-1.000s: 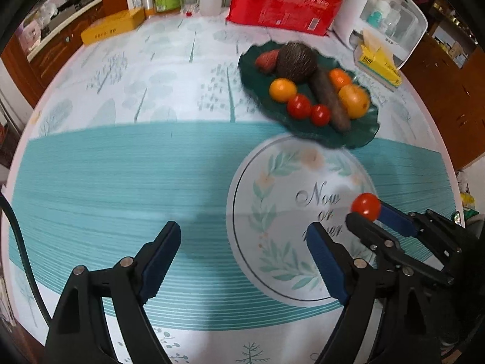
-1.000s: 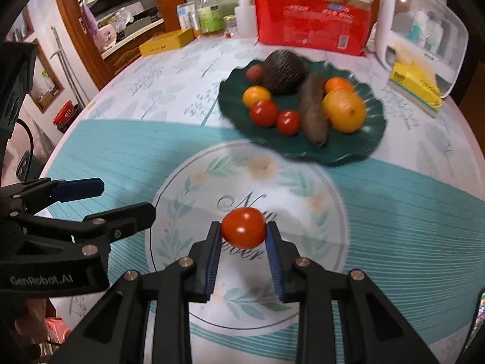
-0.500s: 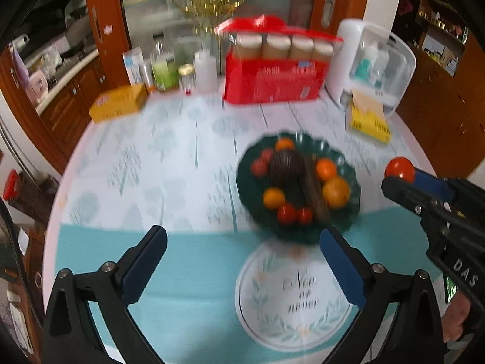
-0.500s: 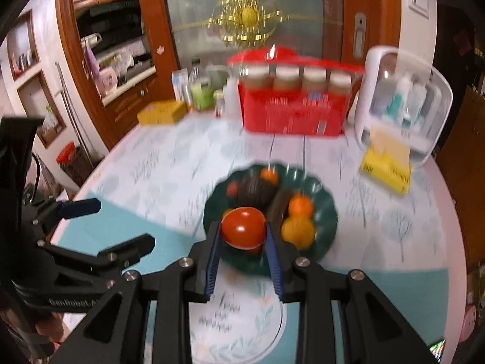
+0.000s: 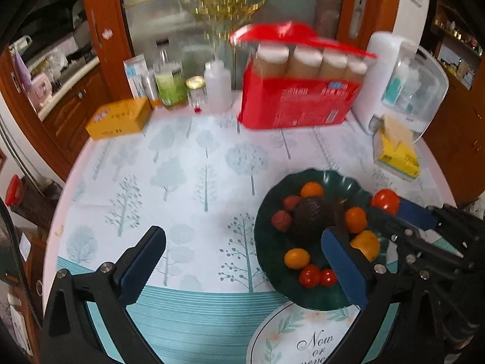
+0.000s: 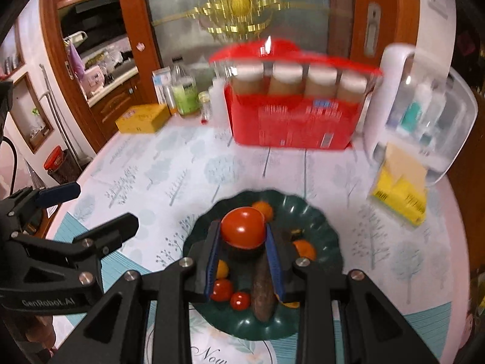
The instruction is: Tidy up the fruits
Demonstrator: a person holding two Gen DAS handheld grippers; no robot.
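- Your right tongs (image 6: 242,236) are clamped on a red tomato (image 6: 242,232), pads pressing both its sides. A second ago that tomato hung low over the round printed mat; now it sits in the middle of the right wrist view, in line with the green plate (image 6: 321,218). I can't tell from this view how high above the fruit it hangs.
- In the left wrist view the same tomato (image 5: 385,200) shows at the right edge, at the tip of the right tongs (image 5: 394,209) and close to the plate's (image 5: 266,221) right rim.
- Your left tongs (image 5: 242,261) are empty and spread to their widest; a second ago they were narrower. Nothing lies between the blue pads (image 5: 142,267); only bare bench (image 5: 182,182) shows there.
- Both views have changed: the plate was in the upper part of each frame and is now lower, near the tongs, and the red box (image 5: 297,103) and bottles at the far edge of the bench have come into full view. Both frames are blurred at the back.
- The plate already carries a dark round fruit (image 5: 315,215), a long brown one (image 6: 263,285), several oranges and two small tomatoes (image 5: 316,274), so free room is scarce.
- I judge you are in the carry step, close to the drop. Look for a gap among the fruit, lower the tomato into it before you let go, or it may roll off the pile and over the rim.
- The left tongs look ready for the next piece, though no loose fruit shows on the bench.
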